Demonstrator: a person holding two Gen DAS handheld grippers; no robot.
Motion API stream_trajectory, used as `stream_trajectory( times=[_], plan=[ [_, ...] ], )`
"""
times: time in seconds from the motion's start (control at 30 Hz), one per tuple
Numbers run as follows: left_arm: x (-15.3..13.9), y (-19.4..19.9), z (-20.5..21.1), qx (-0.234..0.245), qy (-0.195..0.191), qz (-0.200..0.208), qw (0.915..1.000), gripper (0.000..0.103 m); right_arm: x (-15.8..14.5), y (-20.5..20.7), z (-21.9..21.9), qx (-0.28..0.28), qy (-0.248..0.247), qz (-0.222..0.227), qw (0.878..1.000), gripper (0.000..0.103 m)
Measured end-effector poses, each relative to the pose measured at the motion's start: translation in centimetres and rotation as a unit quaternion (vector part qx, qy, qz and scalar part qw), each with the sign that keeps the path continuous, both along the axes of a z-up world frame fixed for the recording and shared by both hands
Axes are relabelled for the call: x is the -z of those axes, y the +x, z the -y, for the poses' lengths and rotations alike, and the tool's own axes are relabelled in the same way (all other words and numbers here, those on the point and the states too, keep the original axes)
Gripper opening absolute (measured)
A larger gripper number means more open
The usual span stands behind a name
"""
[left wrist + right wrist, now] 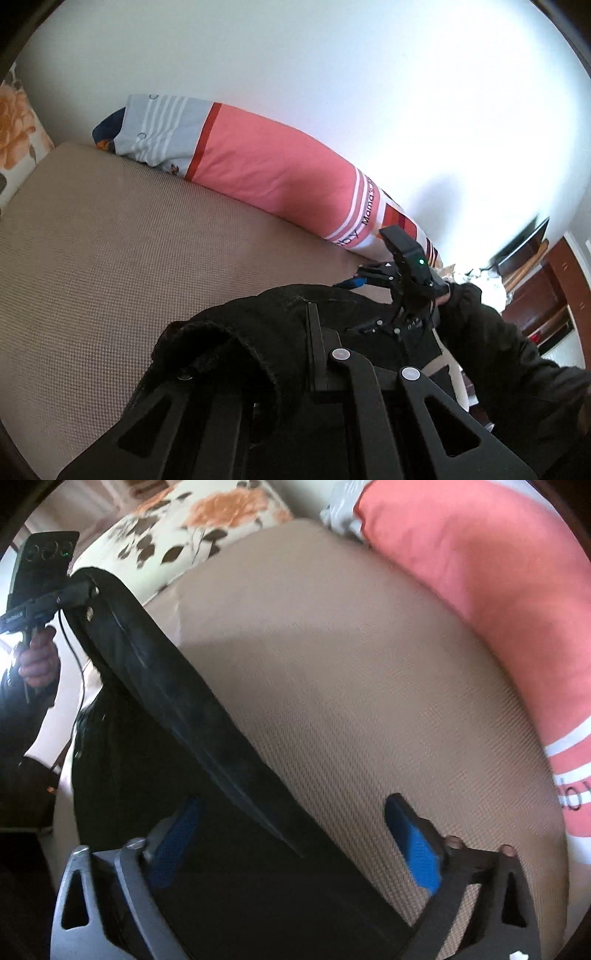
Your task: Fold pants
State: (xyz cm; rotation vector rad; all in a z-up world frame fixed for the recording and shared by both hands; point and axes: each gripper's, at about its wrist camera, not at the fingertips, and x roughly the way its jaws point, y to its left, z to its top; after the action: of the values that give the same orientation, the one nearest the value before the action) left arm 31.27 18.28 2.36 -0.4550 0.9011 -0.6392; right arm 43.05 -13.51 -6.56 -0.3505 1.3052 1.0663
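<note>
- The folding is only beginning: the pants (177,716) are not lying flat yet, and no finished fold is showing.
- The left gripper (86,587) is clamping one end of the pants and is holding it up in the air, so the cloth is hanging down in a long band toward the beige mattress (351,672).
- The right gripper (295,834) is standing with jaws apart, a blue pad (421,853) on each side; the lower part of the pants is passing between them, but the pads are not pressing it.
- The pants are black, thick and somewhat fuzzy, with a long seam line, bunched around the left claw.
- The mattress lies beside a pink pillow (273,162).
</note>
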Motion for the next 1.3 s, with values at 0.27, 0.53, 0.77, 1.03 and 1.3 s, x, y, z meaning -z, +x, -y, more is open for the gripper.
stream_trajectory(
  times=[0.27,0.53,0.77,1.03,1.3],
  plan=[
    [0.6,0.4,-0.3,-0.018,0.014,-0.015,0.9996,0.007,1.2,-0.9,4.6,0.004,-0.043,-0.010,0.999,0.052],
    [0.8,0.7,-0.1,-0.022,0.026,-0.021,0.9992,0.007,-0.1,-2.3,5.9,0.051,-0.051,0.043,0.996,0.013],
    [-0.1,-0.8,-0.5,-0.015,0.032,-0.026,0.9990,0.007,-4.2,-7.5,6.3,0.114,-0.061,0.138,0.982,0.008],
    [-1.4,-7.0,-2.5,0.009,0.007,-0.035,0.9993,0.012,-10.4,-17.2,7.3,0.198,-0.022,0.186,0.962,0.008],
    [1.6,-13.9,-4.0,0.074,0.050,-0.068,0.9937,0.018,-9.6,-28.0,6.2,0.198,0.004,0.150,0.969,0.008]
  ],
)
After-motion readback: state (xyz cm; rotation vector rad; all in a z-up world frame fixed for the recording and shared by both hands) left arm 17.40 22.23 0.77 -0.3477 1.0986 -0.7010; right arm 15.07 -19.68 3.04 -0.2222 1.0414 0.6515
